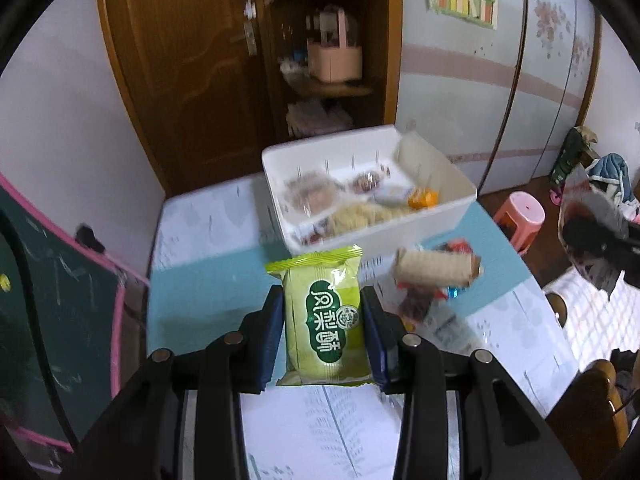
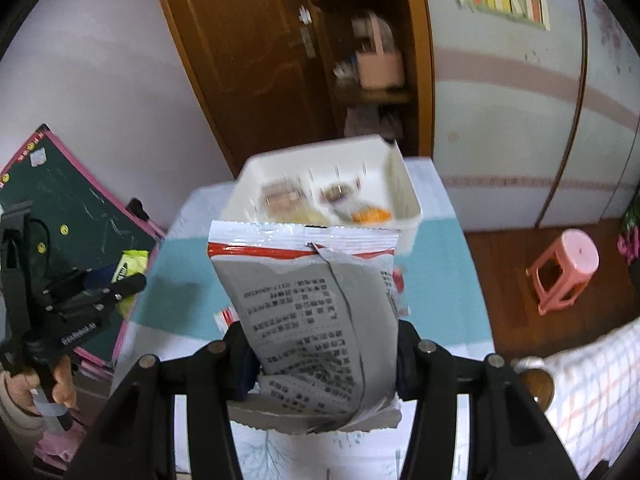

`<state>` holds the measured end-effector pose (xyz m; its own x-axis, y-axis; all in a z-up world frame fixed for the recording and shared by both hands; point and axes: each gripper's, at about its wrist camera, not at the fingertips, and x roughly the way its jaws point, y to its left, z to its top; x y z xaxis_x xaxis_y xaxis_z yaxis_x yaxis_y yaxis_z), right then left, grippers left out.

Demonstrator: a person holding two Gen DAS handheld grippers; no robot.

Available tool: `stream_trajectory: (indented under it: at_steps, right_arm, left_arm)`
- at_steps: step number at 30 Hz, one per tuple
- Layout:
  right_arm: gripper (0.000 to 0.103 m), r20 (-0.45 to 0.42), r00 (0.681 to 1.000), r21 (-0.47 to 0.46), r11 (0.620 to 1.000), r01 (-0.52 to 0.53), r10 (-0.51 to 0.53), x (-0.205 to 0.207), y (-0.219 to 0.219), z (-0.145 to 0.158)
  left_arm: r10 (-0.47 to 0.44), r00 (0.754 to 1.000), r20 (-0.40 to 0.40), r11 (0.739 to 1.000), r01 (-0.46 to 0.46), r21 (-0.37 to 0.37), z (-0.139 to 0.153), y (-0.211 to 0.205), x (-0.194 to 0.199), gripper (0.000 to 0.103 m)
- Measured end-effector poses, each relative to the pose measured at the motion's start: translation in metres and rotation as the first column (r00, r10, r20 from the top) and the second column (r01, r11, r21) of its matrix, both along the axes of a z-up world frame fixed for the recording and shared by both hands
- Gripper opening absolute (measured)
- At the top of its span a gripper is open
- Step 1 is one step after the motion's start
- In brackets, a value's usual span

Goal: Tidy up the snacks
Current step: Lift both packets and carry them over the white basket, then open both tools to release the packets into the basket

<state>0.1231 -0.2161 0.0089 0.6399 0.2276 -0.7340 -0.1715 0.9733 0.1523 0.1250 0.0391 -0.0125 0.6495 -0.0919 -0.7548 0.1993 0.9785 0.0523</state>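
Between the blue pads of your left gripper, at the bottom centre of the left wrist view, sits a green snack packet, pinched across its width and held clear of the table. Your right gripper, low in the right wrist view, is clamped on a grey-and-white snack bag with a red band near its top seal; the bag stands upright and hides much of what lies ahead.

Beyond the green packet, just above centre of the left wrist view, the white bin sits on the light blue table. It already holds several snacks, blurred but readable as a couple of round brownish wrapped pieces, some pale ones and an orange one, so part of the sorting looks done.

Work remains, though. Right of centre in the left wrist view, a tan ridged roll and a few small red and blue wrapped pieces beside it lie loose on the table, just in front of the bin. Judging from this, you have two items in hand to deliver and that small pile to collect afterwards, which puts you somewhere past the middle rather than near the end.
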Motion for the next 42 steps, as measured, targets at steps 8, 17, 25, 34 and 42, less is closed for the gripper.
stream_trajectory:
  at_steps: [8, 17, 25, 34, 42]
  right_arm:
    - [0.050, 0.127, 0.992, 0.005, 1.000, 0.006, -0.007, 0.030, 0.011, 0.054]
    - [0.051, 0.217, 0.976, -0.003, 1.000, 0.021, -0.020, 0.083, 0.025, 0.078]
    - [0.051, 0.199, 0.978, -0.014, 0.997, 0.070, -0.066, 0.149, 0.026, 0.059]
    - [0.051, 0.074, 0.993, -0.013, 0.995, 0.097, -0.096, 0.218, 0.021, 0.003]
    - [0.053, -0.025, 0.996, 0.016, 0.996, 0.091, -0.091, 0.256, 0.018, -0.044]
  left_arm:
    - [-0.024, 0.992, 0.124, 0.998, 0.017, 0.061, 0.048, -0.025, 0.032, 0.036]
    - [-0.019, 0.984, 0.179, 0.997, 0.004, 0.083, 0.070, -0.051, 0.098, 0.037]
    - [0.004, 0.986, 0.167, 0.996, -0.020, 0.091, 0.049, -0.071, 0.163, 0.037]
    - [0.067, 0.993, 0.096, 0.996, -0.072, 0.050, 0.000, -0.078, 0.234, 0.037]
    - [0.134, 0.991, 0.030, 0.990, -0.135, 0.042, -0.053, -0.075, 0.271, 0.041]
